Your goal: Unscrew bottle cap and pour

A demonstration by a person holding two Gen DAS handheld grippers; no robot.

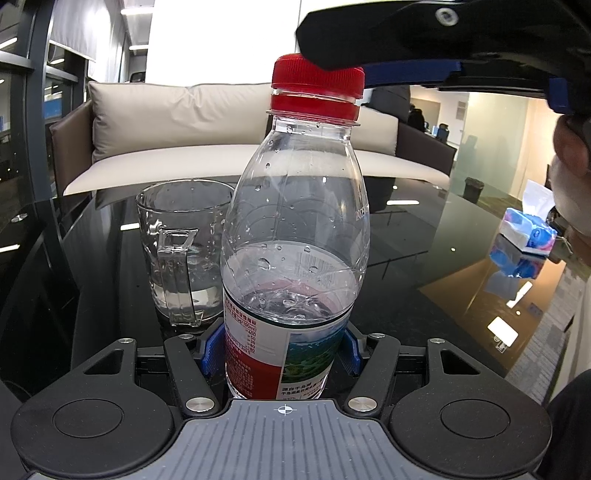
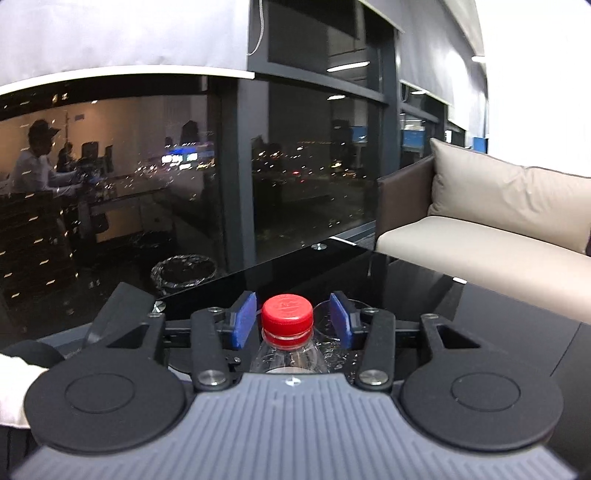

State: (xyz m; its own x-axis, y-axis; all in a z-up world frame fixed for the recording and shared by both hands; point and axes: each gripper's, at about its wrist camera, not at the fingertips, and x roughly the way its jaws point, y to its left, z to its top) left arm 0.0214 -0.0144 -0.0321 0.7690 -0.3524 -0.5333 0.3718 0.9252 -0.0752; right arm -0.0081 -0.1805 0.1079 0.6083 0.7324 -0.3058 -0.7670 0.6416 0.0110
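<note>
A clear plastic water bottle (image 1: 291,236), about half full, stands upright on the black glass table (image 1: 424,236). My left gripper (image 1: 280,350) is shut on its labelled lower body, blue pads pressing both sides. Its red cap (image 1: 314,75) is on the neck. My right gripper (image 2: 293,317) is open around the red cap (image 2: 287,314), with a gap between each blue pad and the cap. In the left wrist view its black finger (image 1: 388,33) reaches in from the upper right over the cap. A glass mug (image 1: 181,247) with a little water stands behind and left of the bottle.
A blue and white tissue pack (image 1: 528,229) lies on the table at the right. A beige sofa (image 1: 221,140) stands beyond the table's far edge. A dark window (image 2: 184,177) and a waste bin (image 2: 184,271) are past the table in the right wrist view.
</note>
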